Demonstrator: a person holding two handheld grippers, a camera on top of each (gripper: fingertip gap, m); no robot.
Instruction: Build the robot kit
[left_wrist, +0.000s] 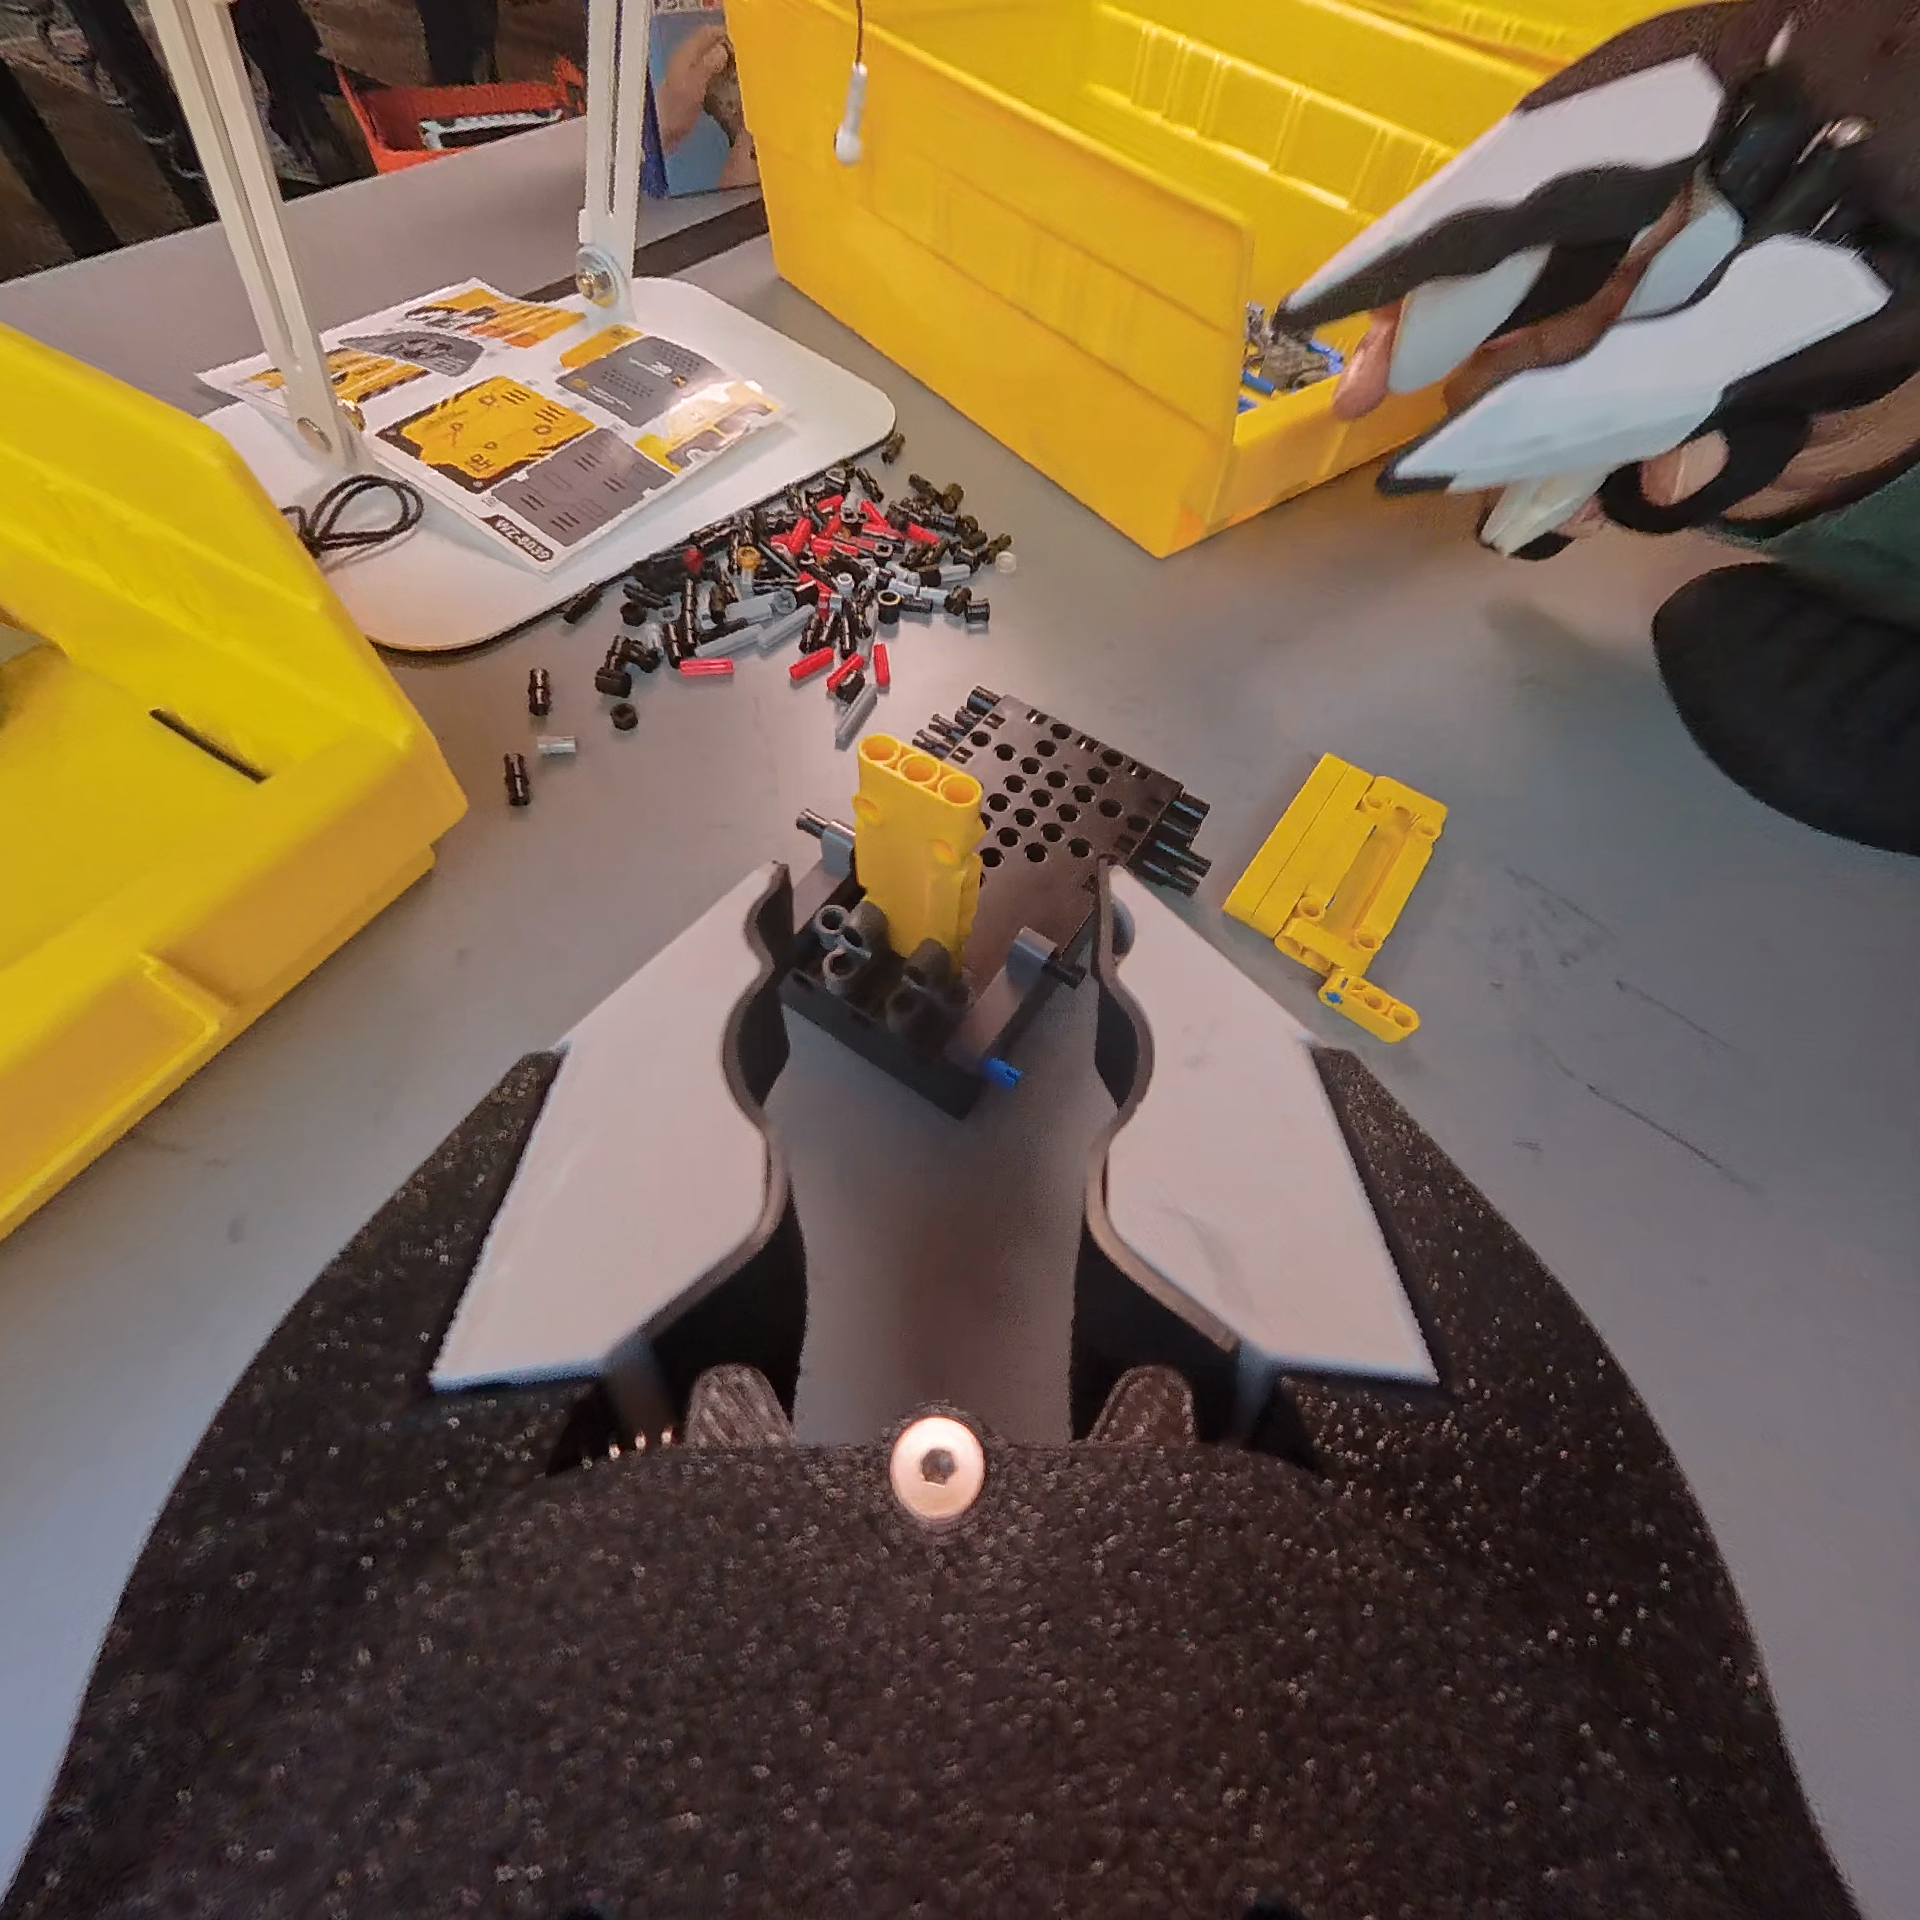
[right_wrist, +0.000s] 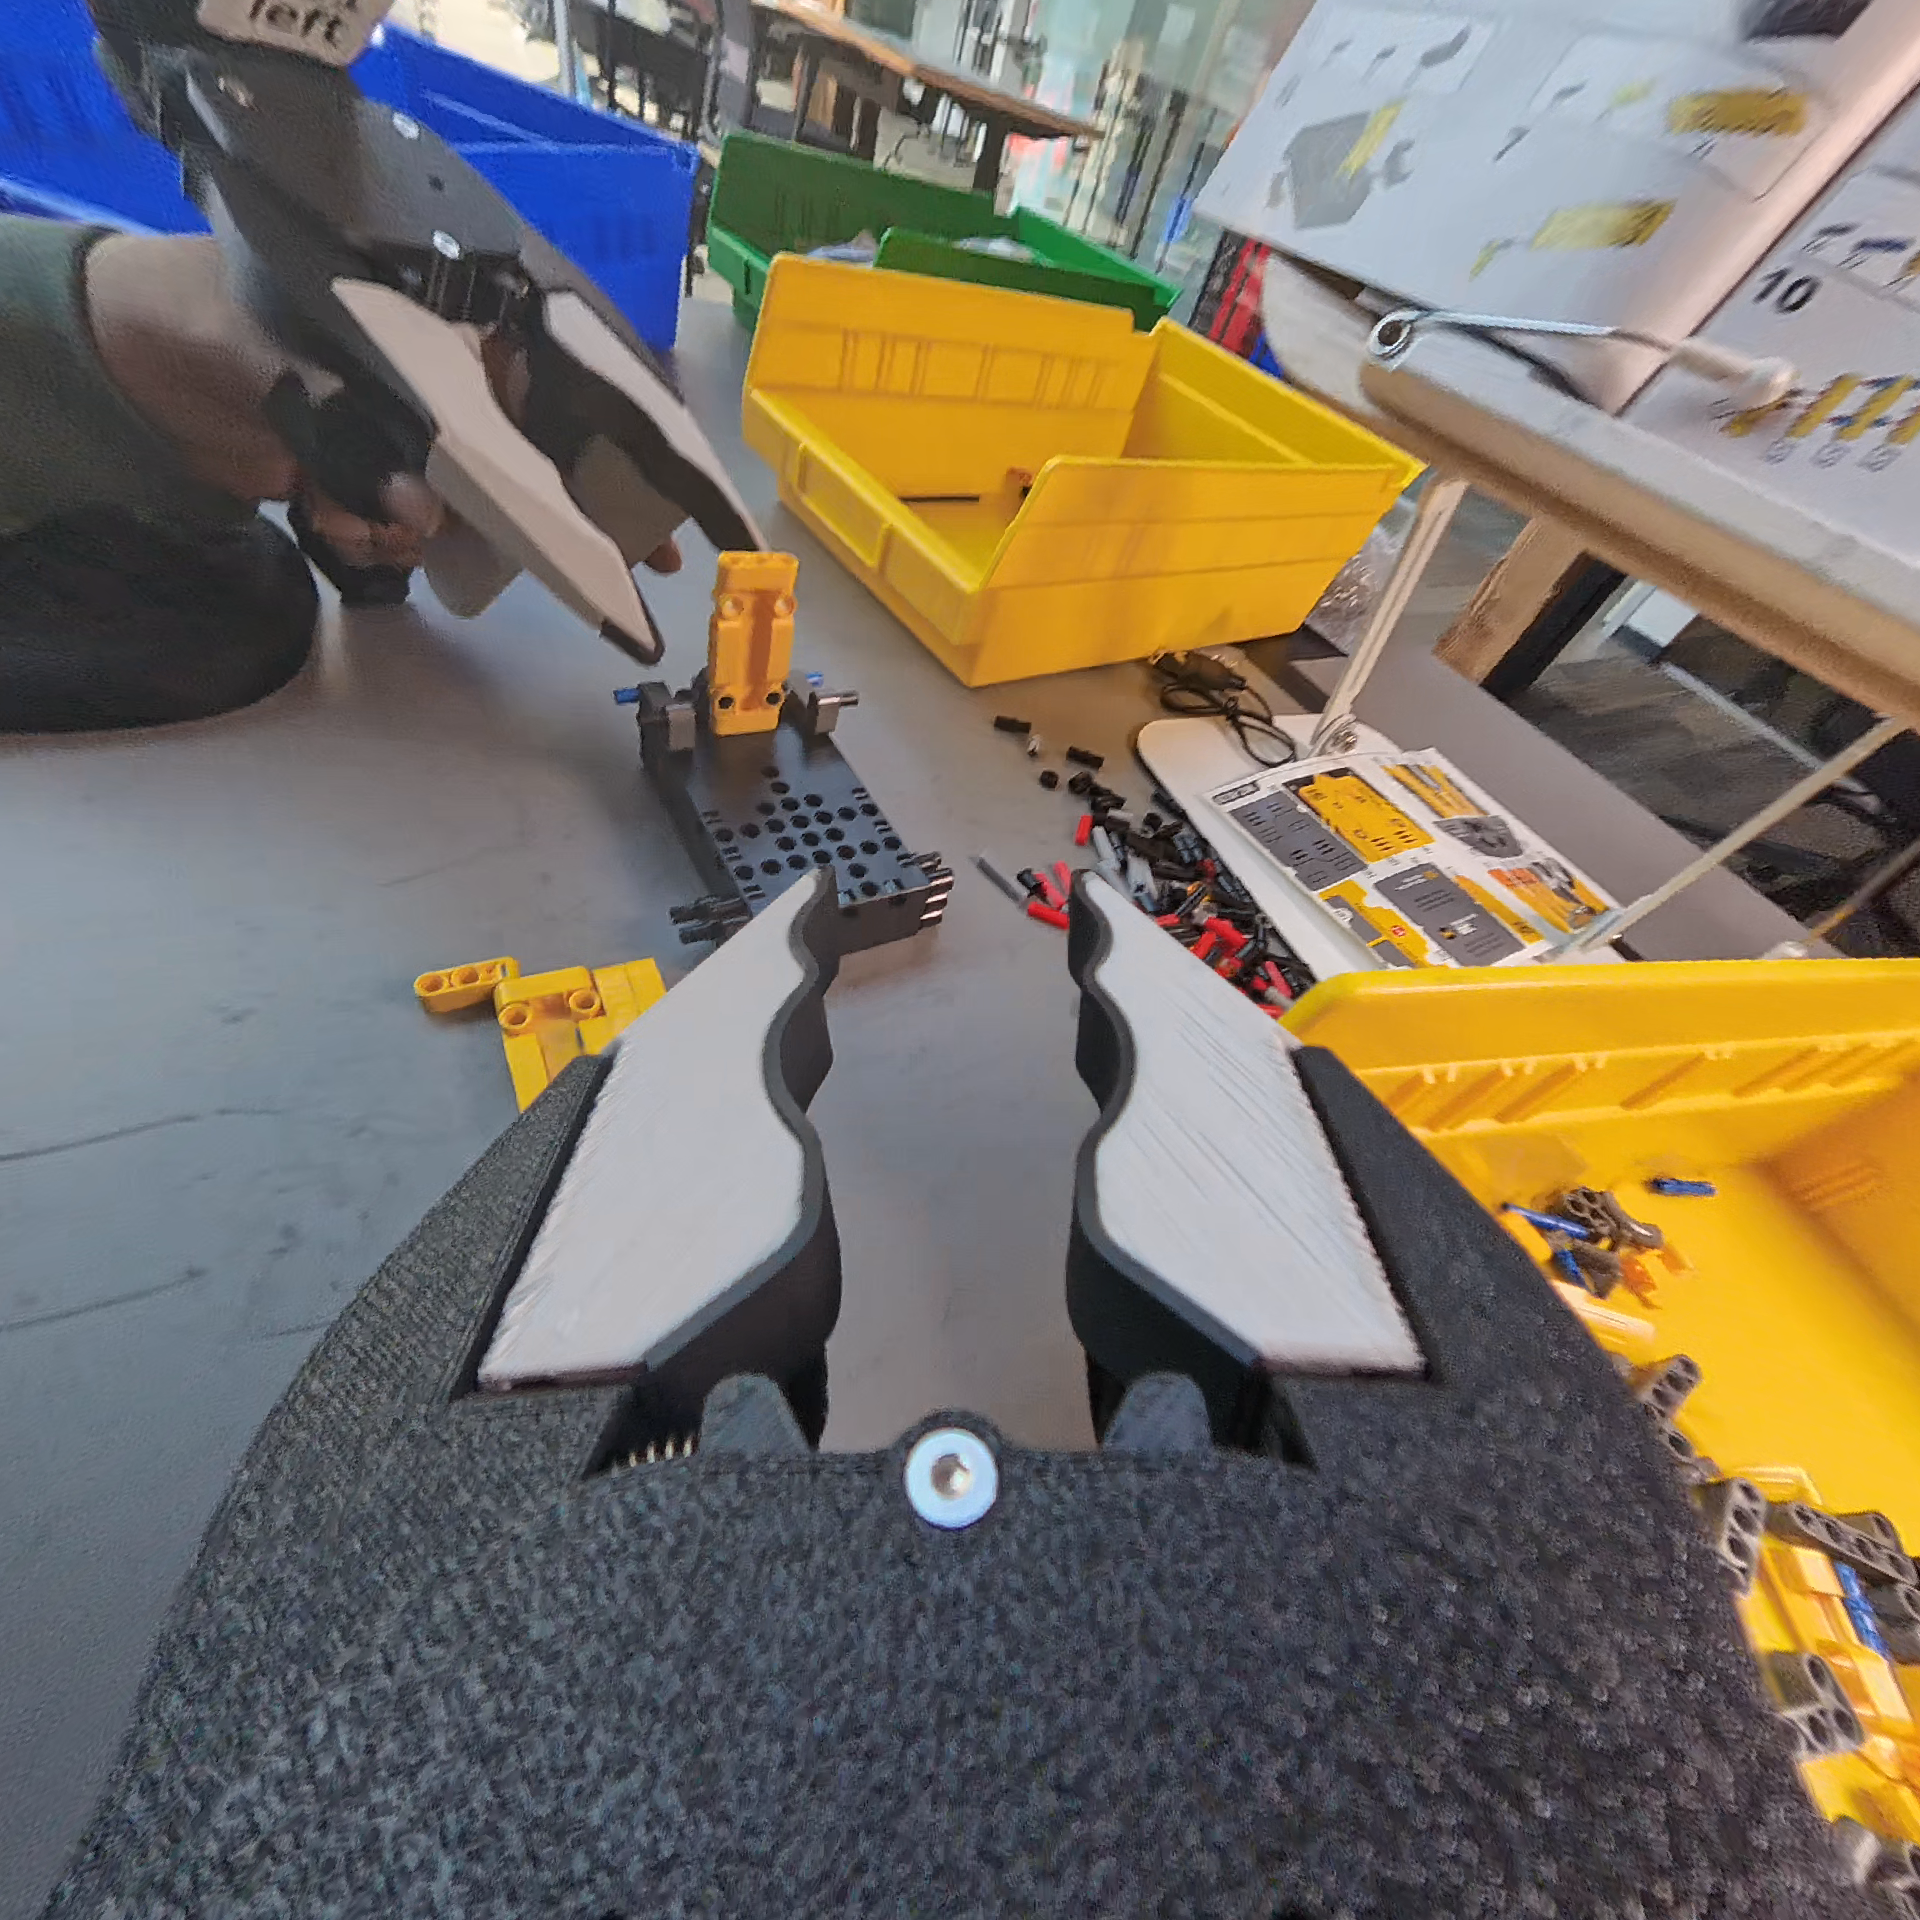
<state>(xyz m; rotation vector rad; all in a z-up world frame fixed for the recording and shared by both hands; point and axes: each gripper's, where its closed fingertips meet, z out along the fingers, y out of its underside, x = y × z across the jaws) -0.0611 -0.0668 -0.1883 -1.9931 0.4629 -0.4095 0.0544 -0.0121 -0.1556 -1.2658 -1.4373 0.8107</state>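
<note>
Between the two grey fingers of the left gripper (left_wrist: 940, 883) sits the near end of a black brick build (left_wrist: 977, 894) on the grey table (left_wrist: 1455, 1195). Its jaws are spread wide, one finger on each side of the build, and I cannot tell if they touch it. A yellow block (left_wrist: 914, 842) stands up tall on that near end, with small dark grey pieces at its foot. Beyond it the build is a flat black plate full of round holes. Just to the right of the plate lies a small bunch of yellow beams (left_wrist: 1340, 883), flat on the table. Farther off to the left is a pile of little black, red and grey pins (left_wrist: 810, 592). Past the pile a printed sheet (left_wrist: 499, 416) lies on a white stand base (left_wrist: 727, 488). One yellow bin (left_wrist: 997, 249) stands at the far right, and another yellow bin (left_wrist: 156, 779) stands at the left. Up in the far right corner the right gripper (left_wrist: 1340, 395) hangs in the air in a person's hand, near the edge of the far bin. In the right wrist view the right gripper (right_wrist: 948, 896) has its jaws wide apart with nothing between them. It floats over the table, above the holed end of the black plate (right_wrist: 800, 821), well away from the yellow block (right_wrist: 750, 644).
</note>
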